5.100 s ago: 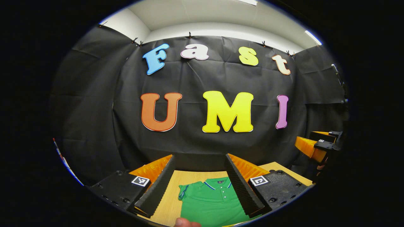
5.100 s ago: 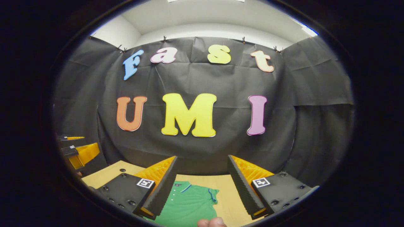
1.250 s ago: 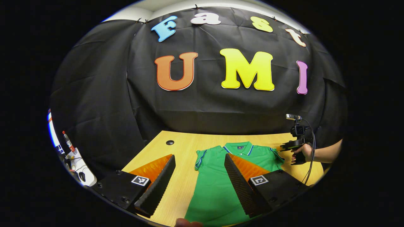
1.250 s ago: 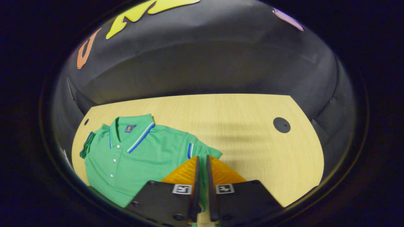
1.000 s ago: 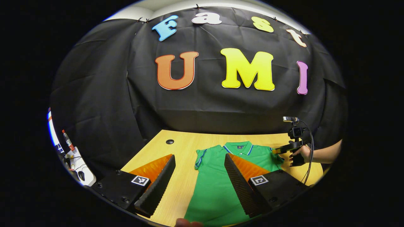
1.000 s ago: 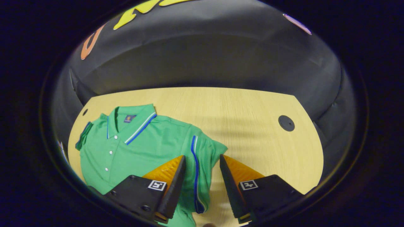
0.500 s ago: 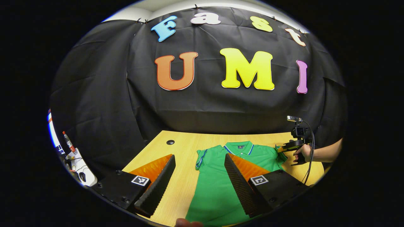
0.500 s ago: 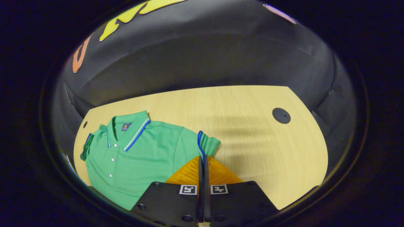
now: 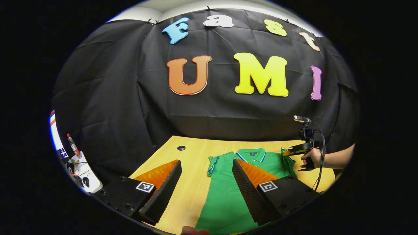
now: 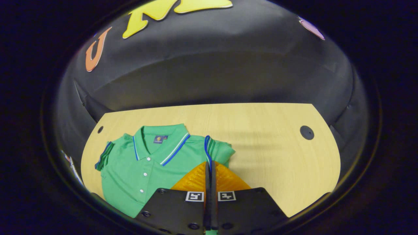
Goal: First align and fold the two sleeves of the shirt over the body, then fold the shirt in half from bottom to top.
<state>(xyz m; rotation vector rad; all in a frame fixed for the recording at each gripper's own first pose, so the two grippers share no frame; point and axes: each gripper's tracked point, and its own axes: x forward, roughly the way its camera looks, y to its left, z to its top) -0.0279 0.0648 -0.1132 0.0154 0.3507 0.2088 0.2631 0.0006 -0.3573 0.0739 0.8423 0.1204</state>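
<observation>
A green polo shirt with blue and white trim lies face up on the wooden table, collar toward the wall. My right gripper is shut on the edge of its right sleeve, which is lifted and bunched toward the body. In the left gripper view that gripper is held by a hand at the shirt's far right shoulder. My left gripper hovers open over the shirt's left side, its right finger above the body, with the left sleeve lying flat ahead.
Round cable holes sit near the table's far corners. A white side surface with a bottle and small items stands off to the left. Bare wood extends right of the shirt.
The right gripper opened, then shut on the right sleeve's edge and has drawn it up and inward toward the collar. The left gripper stayed open and shifted slightly.
</observation>
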